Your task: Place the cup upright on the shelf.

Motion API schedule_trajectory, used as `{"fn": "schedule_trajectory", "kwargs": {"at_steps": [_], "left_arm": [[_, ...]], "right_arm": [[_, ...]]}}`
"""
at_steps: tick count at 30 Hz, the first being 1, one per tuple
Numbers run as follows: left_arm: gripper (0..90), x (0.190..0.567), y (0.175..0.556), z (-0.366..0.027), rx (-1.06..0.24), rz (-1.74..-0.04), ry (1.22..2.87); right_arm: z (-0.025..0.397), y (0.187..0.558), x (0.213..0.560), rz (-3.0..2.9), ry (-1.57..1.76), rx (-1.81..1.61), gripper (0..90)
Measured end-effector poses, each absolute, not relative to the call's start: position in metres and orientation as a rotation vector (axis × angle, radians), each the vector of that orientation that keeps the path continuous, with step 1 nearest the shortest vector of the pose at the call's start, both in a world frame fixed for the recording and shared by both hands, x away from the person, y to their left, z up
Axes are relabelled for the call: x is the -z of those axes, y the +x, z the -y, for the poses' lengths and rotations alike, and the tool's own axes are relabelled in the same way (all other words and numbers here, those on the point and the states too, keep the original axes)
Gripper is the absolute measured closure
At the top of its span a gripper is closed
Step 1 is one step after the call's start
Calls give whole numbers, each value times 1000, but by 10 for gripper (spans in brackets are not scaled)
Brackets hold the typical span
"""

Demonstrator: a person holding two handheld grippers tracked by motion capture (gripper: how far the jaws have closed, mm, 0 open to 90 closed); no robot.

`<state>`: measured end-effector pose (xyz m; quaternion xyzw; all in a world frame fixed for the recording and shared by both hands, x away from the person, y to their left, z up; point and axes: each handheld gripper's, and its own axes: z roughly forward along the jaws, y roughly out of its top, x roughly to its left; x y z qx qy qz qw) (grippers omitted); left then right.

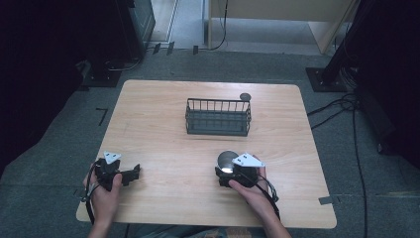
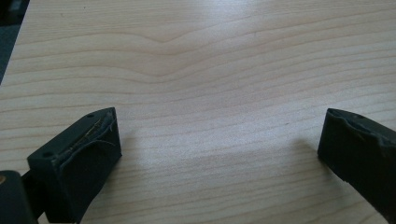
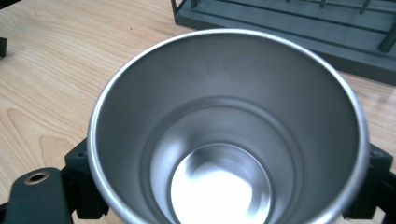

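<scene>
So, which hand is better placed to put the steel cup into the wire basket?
The right. The right gripper has the steel cup between its jaws, facing the wire basket; the left gripper is open over bare table.

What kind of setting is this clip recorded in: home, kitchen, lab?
Most likely a lab or studio set up for recording: a bare wooden table on grey carpet, loose cables on the floor, and dark equipment stands around it.

cup [image 3: 224, 140] base cut off below, basket [image 3: 299, 32] top cropped
</scene>
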<state>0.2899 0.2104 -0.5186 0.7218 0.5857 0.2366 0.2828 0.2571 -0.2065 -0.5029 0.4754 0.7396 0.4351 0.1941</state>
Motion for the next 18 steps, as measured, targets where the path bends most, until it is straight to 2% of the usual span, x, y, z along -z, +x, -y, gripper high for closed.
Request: {"fn": "schedule_trajectory", "kwargs": {"at_steps": [18], "left_arm": [[0,519,290,-210,-633,-1568,1933]], "right_arm": [[204,262,488,-2039,1309,-1250,167]]}}
